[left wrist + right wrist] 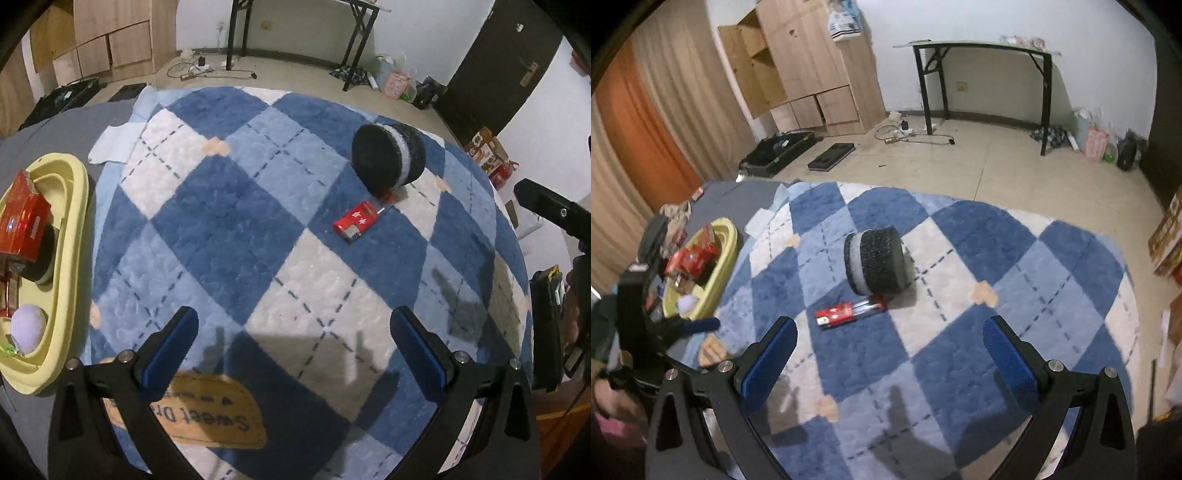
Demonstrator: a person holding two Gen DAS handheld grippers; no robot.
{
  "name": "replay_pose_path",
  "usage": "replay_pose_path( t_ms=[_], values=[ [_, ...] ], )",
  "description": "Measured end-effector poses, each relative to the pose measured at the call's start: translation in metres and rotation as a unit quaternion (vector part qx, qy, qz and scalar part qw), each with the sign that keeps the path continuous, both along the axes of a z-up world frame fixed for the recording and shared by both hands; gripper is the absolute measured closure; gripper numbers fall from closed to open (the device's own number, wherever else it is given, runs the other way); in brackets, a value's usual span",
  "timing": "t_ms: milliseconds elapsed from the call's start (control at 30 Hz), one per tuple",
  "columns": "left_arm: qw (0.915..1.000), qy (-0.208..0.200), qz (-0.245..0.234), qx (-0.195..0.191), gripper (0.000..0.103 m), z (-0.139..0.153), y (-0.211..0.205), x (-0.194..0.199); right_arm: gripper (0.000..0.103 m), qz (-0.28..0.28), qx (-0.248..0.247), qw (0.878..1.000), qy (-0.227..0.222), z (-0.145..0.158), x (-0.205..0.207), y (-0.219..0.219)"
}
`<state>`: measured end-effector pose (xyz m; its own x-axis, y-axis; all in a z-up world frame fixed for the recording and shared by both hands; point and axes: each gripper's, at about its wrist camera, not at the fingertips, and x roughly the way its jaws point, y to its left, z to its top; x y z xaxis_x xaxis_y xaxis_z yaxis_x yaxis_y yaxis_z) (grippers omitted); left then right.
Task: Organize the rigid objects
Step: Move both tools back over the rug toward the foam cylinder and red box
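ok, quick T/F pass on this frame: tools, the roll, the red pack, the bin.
1. Both tools are open and hold nothing. True: the left tool and the right tool each show spread fingers with only the rug between them.
2. The black-and-white roll stands upright. False: it lies on its side on the rug.
3. The small red pack lies on the rug next to the roll. True.
4. The yellow bin is empty. False: it holds a red box and a pale ball, among other things.
5. The red pack is already in the bin. False: it is on the rug.
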<state>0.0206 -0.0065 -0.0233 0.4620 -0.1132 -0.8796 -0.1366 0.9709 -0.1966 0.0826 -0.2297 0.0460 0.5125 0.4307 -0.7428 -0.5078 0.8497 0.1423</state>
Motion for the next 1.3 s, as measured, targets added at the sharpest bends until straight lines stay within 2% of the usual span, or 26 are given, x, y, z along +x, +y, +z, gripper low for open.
replay_pose_path(
  t_ms=[100, 233, 433, 1067, 1300],
  values=[
    [0.9998, -0.009, -0.017, 0.010, 0.000, 0.002, -0.009, 0.001, 0.000, 0.000, -0.003, 1.000, 0.012, -0.007, 0.002, 0.004],
    [0.9992, -0.020, -0.033, 0.012, 0.000, 0.005, -0.020, -0.003, 0.000, 0.017, -0.021, 1.000, 0.000, -0.008, -0.002, 0.005],
    [0.9986, -0.025, -0.044, 0.015, 0.000, 0.008, -0.030, -0.008, 0.000, -0.001, -0.031, 0.999, 0.021, -0.017, 0.004, -0.006],
    [0.9986, -0.026, -0.039, 0.022, 0.000, 0.005, -0.023, -0.011, 0.000, 0.023, -0.044, 0.999, 0.015, -0.022, 0.003, 0.011],
    [0.9995, -0.014, -0.028, 0.007, 0.000, 0.003, -0.020, -0.010, 0.000, 0.019, -0.045, 0.999, 0.020, -0.025, 0.003, 0.010]
  ],
)
